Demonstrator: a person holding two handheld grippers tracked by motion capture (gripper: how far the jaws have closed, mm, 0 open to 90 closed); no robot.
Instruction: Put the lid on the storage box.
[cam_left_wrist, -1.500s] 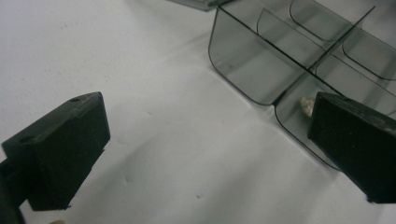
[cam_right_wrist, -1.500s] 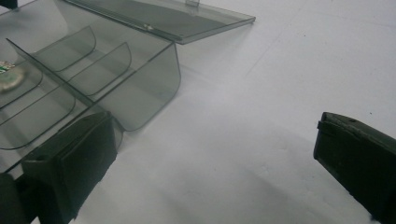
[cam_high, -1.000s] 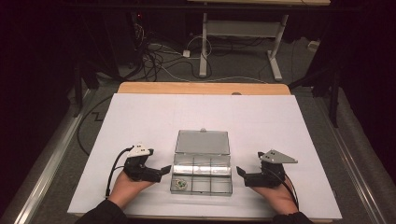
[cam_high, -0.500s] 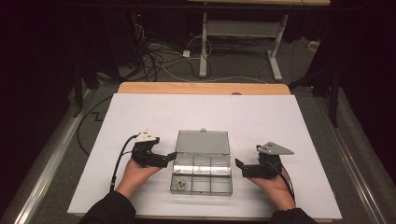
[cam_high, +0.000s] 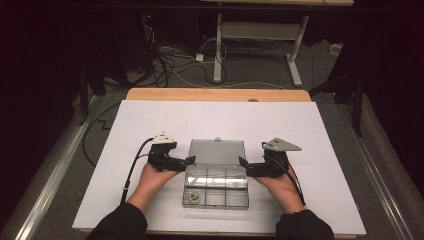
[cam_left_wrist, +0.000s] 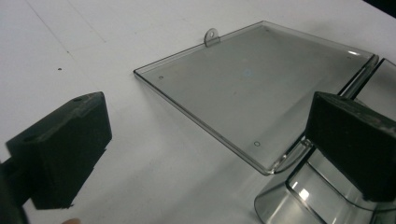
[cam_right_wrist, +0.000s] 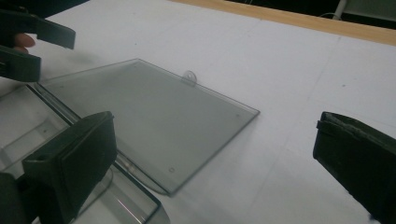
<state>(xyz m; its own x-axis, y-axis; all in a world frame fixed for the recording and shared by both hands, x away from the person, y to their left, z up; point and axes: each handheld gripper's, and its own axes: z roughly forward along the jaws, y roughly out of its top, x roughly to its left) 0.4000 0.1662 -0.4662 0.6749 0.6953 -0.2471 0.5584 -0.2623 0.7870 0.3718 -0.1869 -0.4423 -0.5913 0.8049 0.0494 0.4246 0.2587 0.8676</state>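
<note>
A clear plastic compartment box (cam_high: 216, 192) lies near the table's front edge, its lid (cam_high: 216, 151) swung flat open toward the far side. One compartment at the front left holds a small item (cam_high: 194, 197). My left gripper (cam_high: 188, 160) is open at the lid's left hinge corner (cam_left_wrist: 273, 163), its jaws straddling that corner. My right gripper (cam_high: 242, 164) is open at the lid's right hinge corner (cam_right_wrist: 161, 186). In the left gripper view the lid (cam_left_wrist: 252, 88) has a small tab (cam_left_wrist: 211, 35) on its far edge. The right gripper view shows the lid (cam_right_wrist: 144, 112) and the left gripper (cam_right_wrist: 28, 39) beyond it.
A white sheet (cam_high: 150, 120) covers the table, with a wooden edge (cam_high: 215, 94) at the back. Cables (cam_high: 170, 60) and a desk frame (cam_high: 250, 40) are on the floor beyond. Metal rails (cam_high: 55, 165) run along both sides.
Both grippers have moved forward from beside the box's body to the lid's hinge corners. The box and lid have not moved.
</note>
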